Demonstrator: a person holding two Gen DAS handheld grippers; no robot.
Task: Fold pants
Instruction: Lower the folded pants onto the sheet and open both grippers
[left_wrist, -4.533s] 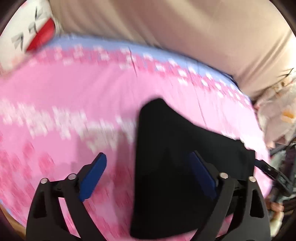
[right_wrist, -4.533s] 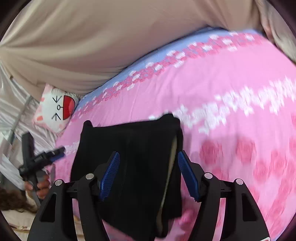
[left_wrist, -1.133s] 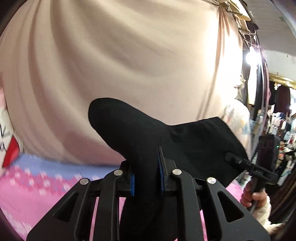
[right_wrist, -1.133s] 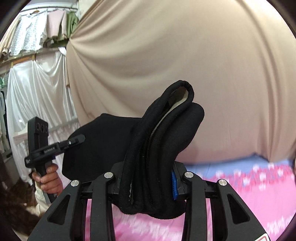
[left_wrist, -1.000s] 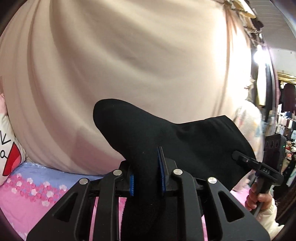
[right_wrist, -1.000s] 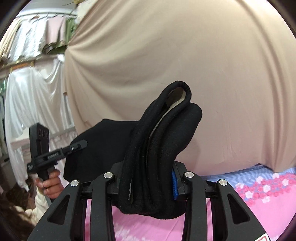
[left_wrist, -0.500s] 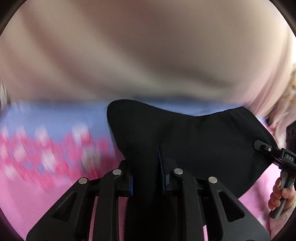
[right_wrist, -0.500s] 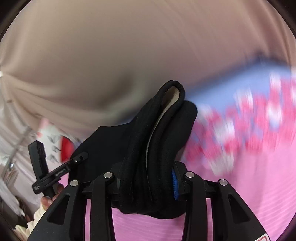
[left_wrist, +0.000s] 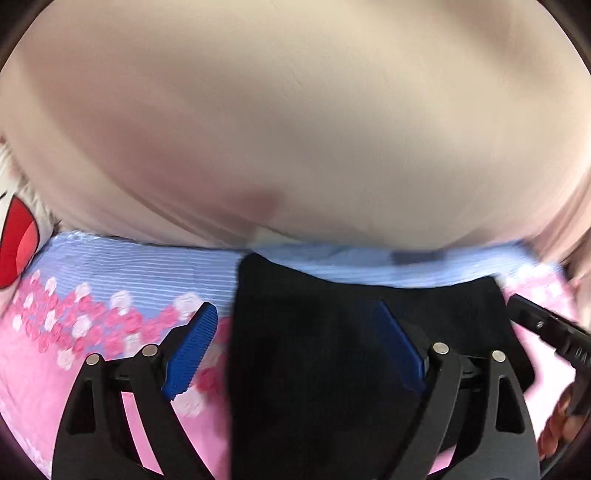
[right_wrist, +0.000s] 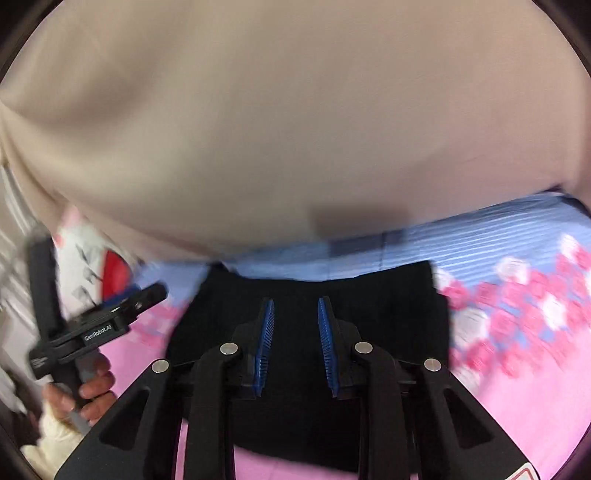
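Lying flat: the black pants (left_wrist: 332, 354) are seen folded into a compact block on the pink flowered bedsheet (left_wrist: 44, 373), near its blue striped edge.
Pants, right view: the same pants (right_wrist: 373, 302) are spread under the fingers, their far edge just short of the beige curtain (right_wrist: 295, 110).
Left gripper (left_wrist: 299, 354): the jaws are held wide apart, nothing is pinched; the pants lie below and between the blue pads (left_wrist: 192, 347).
Right gripper (right_wrist: 295, 343): the jaws are parted by a narrow gap with nothing between them; it is held low over the middle of the pants.
Left hand (right_wrist: 92, 384): it is wrapped around the handle of the left gripper, seen at the left of the right view, beside the pants.
Pillow (right_wrist: 88, 258): a white one with a red mouth is seen at the sheet's left end, against the curtain.
Blur: both views are smeared by motion.
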